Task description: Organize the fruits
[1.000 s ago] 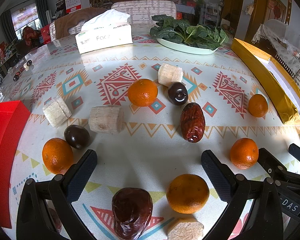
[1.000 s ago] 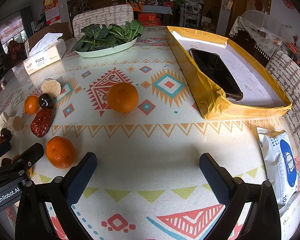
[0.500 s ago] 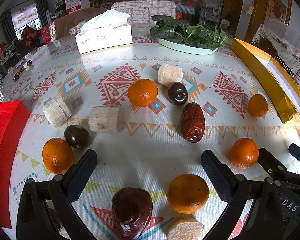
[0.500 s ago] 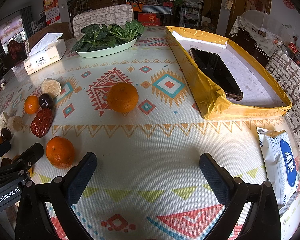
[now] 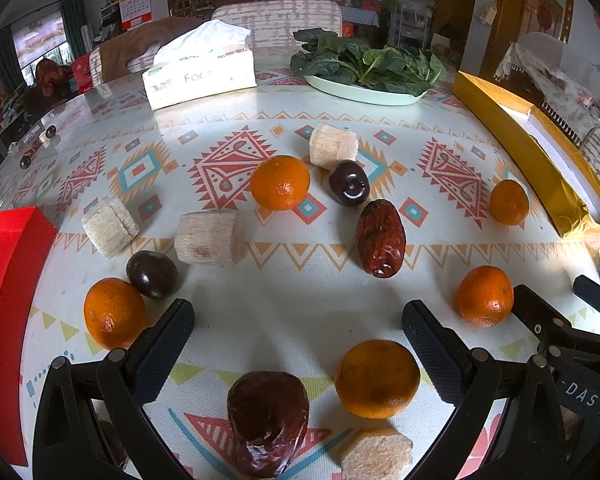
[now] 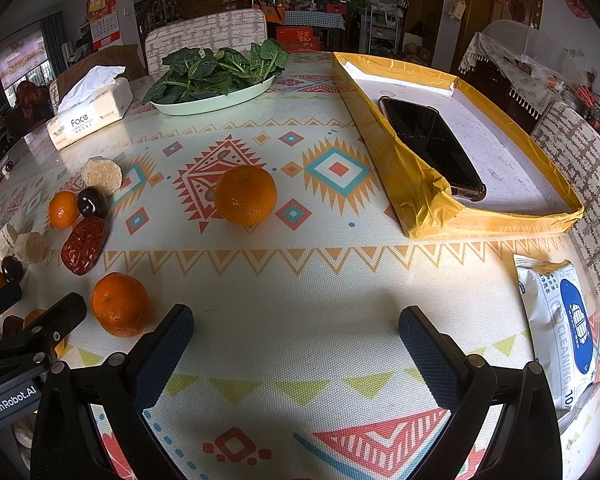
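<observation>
Fruit lies scattered on the patterned tablecloth. In the left wrist view, my left gripper (image 5: 298, 330) is open above an orange (image 5: 376, 378) and a red date (image 5: 268, 420). Farther off lie another date (image 5: 381, 238), oranges (image 5: 280, 182) (image 5: 114, 312) (image 5: 485, 295) (image 5: 509, 202), dark plums (image 5: 349, 188) (image 5: 152, 274) and pale sugarcane chunks (image 5: 210, 238) (image 5: 334, 146) (image 5: 109, 230). My right gripper (image 6: 296, 330) is open over bare cloth, with an orange (image 6: 120, 304) to its left and another (image 6: 245, 194) ahead.
A yellow tray (image 6: 428, 204) holding a black phone (image 6: 432, 146) sits at the right. A plate of greens (image 6: 216, 80) and a tissue box (image 6: 90, 114) stand at the back. A wipes pack (image 6: 560, 320) lies near right, a red box (image 5: 4, 280) at far left.
</observation>
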Action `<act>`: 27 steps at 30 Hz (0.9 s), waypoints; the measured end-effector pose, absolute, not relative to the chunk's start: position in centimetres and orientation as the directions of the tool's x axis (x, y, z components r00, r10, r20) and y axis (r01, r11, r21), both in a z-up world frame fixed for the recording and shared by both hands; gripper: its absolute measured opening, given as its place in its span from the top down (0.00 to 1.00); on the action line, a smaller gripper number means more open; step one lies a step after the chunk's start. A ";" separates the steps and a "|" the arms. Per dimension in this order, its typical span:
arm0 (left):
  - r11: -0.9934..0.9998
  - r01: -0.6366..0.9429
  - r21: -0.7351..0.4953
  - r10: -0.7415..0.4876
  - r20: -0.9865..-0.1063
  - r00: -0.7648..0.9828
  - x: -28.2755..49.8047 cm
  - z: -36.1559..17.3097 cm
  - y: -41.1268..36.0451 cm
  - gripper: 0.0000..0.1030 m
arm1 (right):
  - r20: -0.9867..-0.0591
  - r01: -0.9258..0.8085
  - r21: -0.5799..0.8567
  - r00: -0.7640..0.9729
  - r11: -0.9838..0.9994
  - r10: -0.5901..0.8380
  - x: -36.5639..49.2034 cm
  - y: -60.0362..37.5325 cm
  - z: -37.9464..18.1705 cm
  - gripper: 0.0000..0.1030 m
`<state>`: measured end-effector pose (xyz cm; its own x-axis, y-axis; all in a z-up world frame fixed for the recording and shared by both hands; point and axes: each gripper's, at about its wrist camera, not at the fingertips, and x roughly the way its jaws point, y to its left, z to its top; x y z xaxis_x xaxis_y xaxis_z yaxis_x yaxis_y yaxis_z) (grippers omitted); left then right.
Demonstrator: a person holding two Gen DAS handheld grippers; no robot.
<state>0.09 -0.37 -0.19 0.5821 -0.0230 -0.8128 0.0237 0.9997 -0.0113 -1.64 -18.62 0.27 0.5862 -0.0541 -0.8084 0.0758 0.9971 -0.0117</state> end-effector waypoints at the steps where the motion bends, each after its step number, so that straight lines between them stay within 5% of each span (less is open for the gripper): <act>1: 1.000 0.024 -0.012 -0.023 -0.813 0.581 0.1 -0.2 -0.3 0.00 | -0.808 0.076 -0.012 0.586 0.997 -0.054 -1.6 -18.6 0.3 0.00; 27: 0.994 0.108 -0.011 -0.067 -0.842 0.535 -1.4 0.1 0.1 0.00 | -0.809 0.074 -0.011 0.586 0.997 -0.052 -1.8 -18.6 0.2 0.00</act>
